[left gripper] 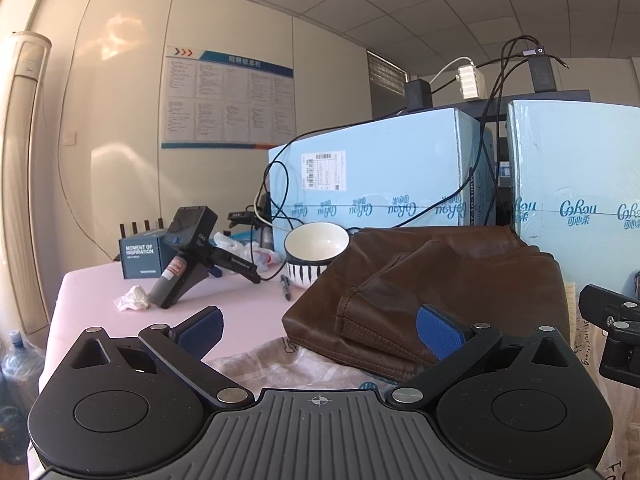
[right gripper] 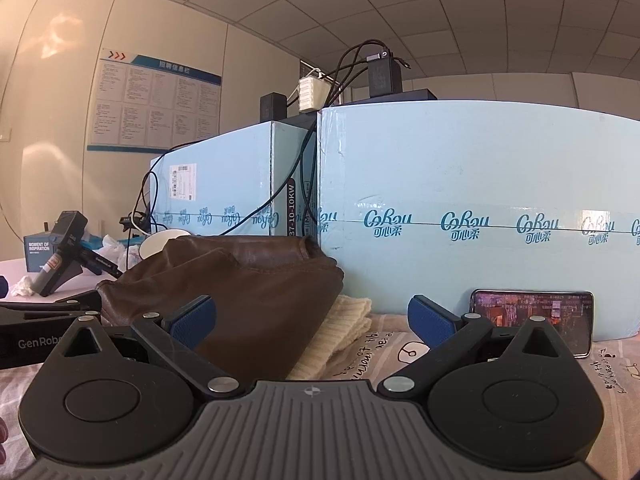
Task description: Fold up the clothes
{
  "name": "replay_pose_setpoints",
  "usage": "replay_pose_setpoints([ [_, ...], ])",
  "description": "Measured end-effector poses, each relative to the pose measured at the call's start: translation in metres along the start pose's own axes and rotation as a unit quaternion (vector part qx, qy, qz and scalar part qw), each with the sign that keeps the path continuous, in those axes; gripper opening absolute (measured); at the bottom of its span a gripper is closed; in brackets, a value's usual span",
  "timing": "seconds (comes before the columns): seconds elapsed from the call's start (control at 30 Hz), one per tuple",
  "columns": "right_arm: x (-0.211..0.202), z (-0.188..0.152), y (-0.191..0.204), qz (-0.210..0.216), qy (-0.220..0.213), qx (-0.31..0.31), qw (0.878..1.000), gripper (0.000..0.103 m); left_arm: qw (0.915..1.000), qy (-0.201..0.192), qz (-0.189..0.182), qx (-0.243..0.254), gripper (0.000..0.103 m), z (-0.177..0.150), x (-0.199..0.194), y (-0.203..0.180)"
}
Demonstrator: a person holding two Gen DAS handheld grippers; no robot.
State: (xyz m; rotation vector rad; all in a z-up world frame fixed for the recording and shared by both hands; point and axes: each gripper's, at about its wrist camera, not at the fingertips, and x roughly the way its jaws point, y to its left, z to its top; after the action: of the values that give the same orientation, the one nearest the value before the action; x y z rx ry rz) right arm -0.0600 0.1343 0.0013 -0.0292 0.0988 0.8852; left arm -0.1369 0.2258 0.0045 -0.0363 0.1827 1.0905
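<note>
Both tools, left [left gripper: 320, 330] and right [right gripper: 312, 322], spread apart, seemingly above folded brown garment [left gripper: 432, 280].

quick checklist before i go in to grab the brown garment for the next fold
1. Left gripper jaws open, nothing held: ok.
2. Right gripper jaws open, nothing held: ok.
3. Brown garment within view of both: ok.
4. Garment lying flat: not ok, bunched and partly folded.
5. Bowl clear of garment: not ok, it sits right at the edge.
6. Cream knit free of garment: not ok, partly underneath.
</note>
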Motion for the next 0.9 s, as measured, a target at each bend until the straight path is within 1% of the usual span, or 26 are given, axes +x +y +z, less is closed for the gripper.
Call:
replay_pose_setpoints([
  [0.13,0.0009,-0.0001,-0.0002,0.001,0.003,0.000,1.000,0.103,0.9999,0.005,-0.008,-0.007,0.103,0.0003,0.0026,0.0019],
  [0.27,0.0002,-0.0009,-0.0002,0.000,-0.001,0.001,1.000,0.103,0.9999,0.002,-0.012,-0.008,0.103,0.0002,0.0008,0.0016],
  [0.9,0.0003,0.0001,-0.0005,0.000,0.000,0.002,1.000,0.103,0.9998,0.006,-0.012,-0.012,0.103,0.0006,0.0023,0.0032],
])
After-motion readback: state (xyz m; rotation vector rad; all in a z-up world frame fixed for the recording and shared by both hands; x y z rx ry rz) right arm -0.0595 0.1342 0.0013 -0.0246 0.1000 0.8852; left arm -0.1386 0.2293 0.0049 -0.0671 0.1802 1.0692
